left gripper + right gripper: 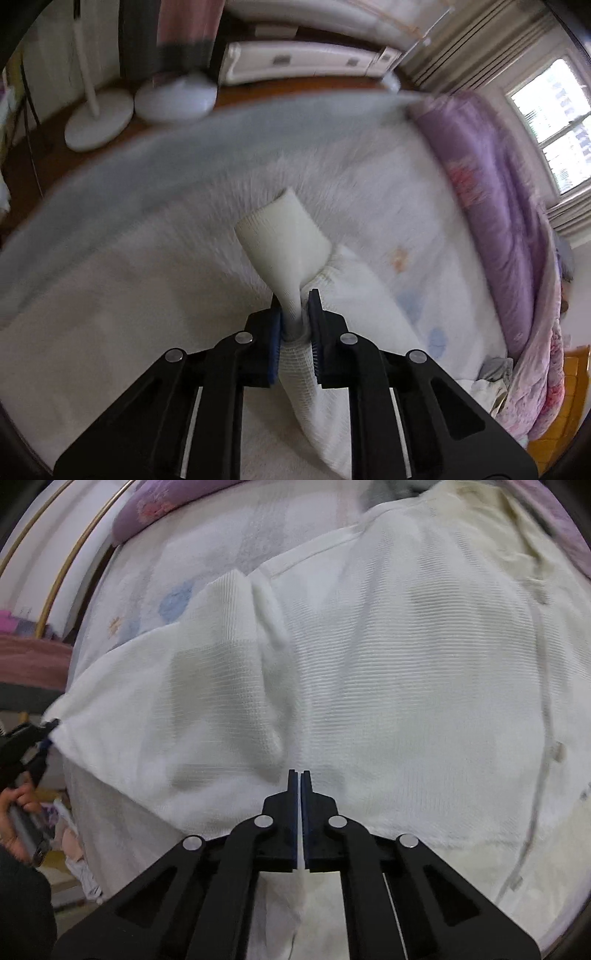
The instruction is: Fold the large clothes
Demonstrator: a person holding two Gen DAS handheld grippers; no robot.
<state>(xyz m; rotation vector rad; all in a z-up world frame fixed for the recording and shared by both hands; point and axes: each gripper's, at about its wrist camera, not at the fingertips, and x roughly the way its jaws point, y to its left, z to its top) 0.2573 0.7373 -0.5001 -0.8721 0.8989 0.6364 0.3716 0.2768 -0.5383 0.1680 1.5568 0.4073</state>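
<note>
My left tool [295, 314] is clamped on the bunched sleeve end of the white top [406, 672], the cuff [280, 236] flaring out past the pads. In the right view that sleeve is pulled out to the left while the body lies spread over the bed [92, 332], near the purple quilt [491, 206] on its right side. The knit looks light, soft and open-weave, so I judge it will drape, stretch and sag rather than hold a crease, and may snag on the pads. My right tool [299, 775] has its jaws together; a thin white line shows between the pads, but I cannot tell whether cloth is pinched. I'd take hold at seams, hem or shoulder, not mid-panel.
</note>
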